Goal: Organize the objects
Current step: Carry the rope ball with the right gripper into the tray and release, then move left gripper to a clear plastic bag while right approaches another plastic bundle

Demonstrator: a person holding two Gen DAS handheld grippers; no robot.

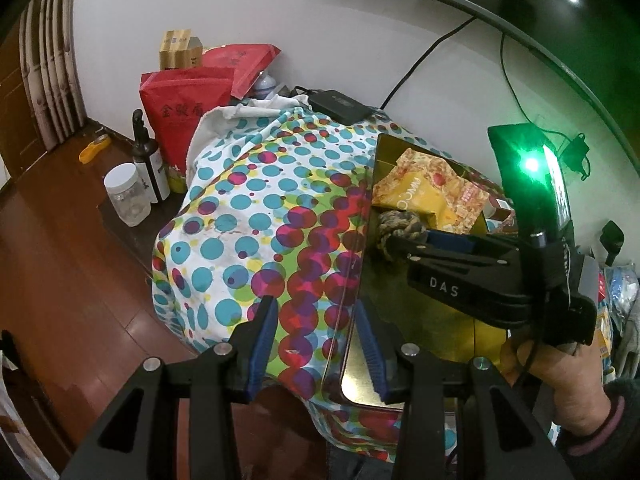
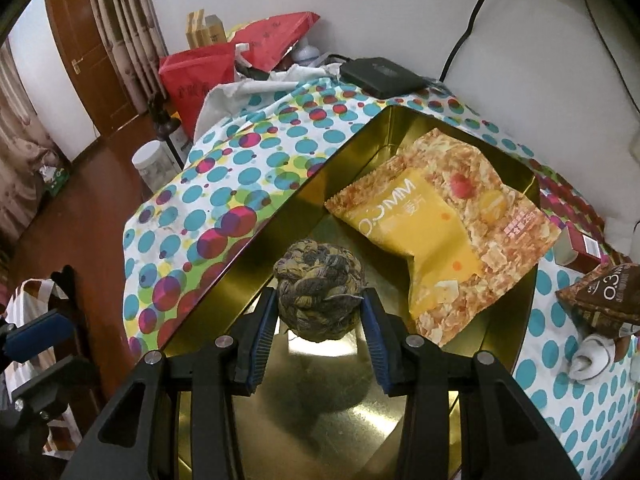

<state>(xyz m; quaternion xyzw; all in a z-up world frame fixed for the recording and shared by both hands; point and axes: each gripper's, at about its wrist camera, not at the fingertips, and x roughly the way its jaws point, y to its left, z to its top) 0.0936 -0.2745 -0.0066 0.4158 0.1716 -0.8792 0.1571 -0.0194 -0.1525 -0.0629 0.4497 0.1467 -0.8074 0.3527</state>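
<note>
Two grippers, listed left to right. Left gripper [image 1: 316, 344]: jaws apart and empty, straddling the near wall of the rectangular gold metal tin [image 2: 400, 432] on the spotted cloth [image 2: 224, 184]. Right gripper [image 2: 320, 320]: clamped on the round woven brown-green ball [image 2: 318, 288], hanging directly above the tin's bare floor, near the yellow snack packet [image 2: 436, 232]; release lies straight below.

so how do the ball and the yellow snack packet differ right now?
The woven ball is round, dull brown-green, and clamped in the right gripper above the gold tin. The yellow snack packet is flat, bright, and lies free on the tin floor. Both are within the tin's outline.
</note>
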